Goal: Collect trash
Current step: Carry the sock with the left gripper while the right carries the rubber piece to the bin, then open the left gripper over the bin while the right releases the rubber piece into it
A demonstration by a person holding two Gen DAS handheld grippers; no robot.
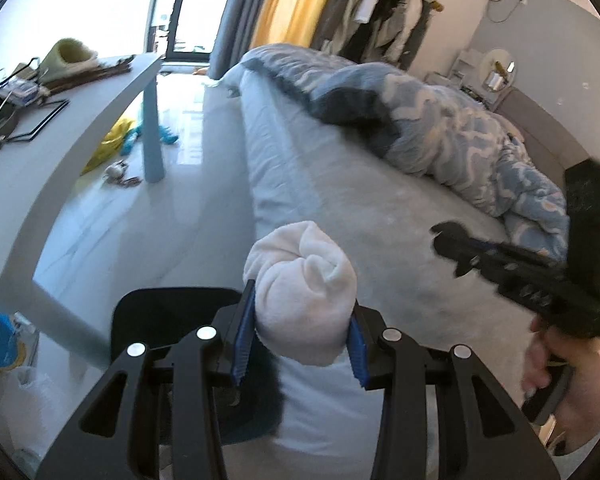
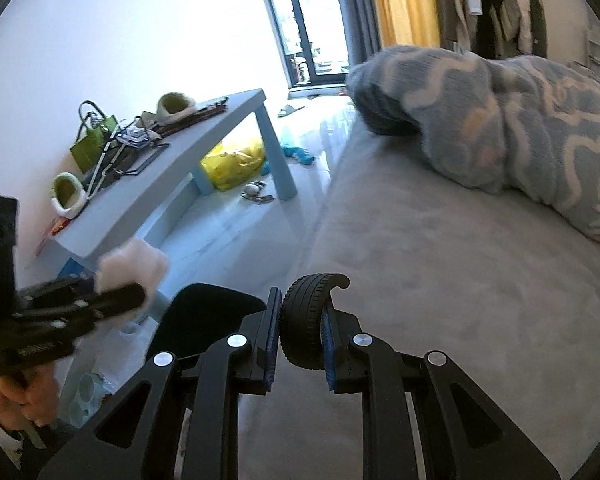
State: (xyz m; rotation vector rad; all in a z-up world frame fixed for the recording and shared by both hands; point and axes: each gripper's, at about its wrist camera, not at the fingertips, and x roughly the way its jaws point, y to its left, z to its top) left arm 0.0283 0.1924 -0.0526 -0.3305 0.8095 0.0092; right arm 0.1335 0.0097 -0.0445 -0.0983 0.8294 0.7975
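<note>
Grey bed (image 2: 440, 260), patterned blue duvet (image 2: 520, 120), pale blue table (image 2: 172, 168), yellow curtain (image 1: 296, 0)

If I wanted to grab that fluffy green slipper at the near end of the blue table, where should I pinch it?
Probably pinch the fluffy cuff around the opening of the green slipper, coming from above. It stands with its opening facing the room, so the rim offers a thin edge a gripper could close across, while the rounded body looks too wide. Come from the room side, since a black metal frame crowds its other side.

The left hand-held gripper (image 1: 302, 330) clamps a white rolled cloth (image 1: 300, 280) above the bed (image 1: 360, 200).
</note>
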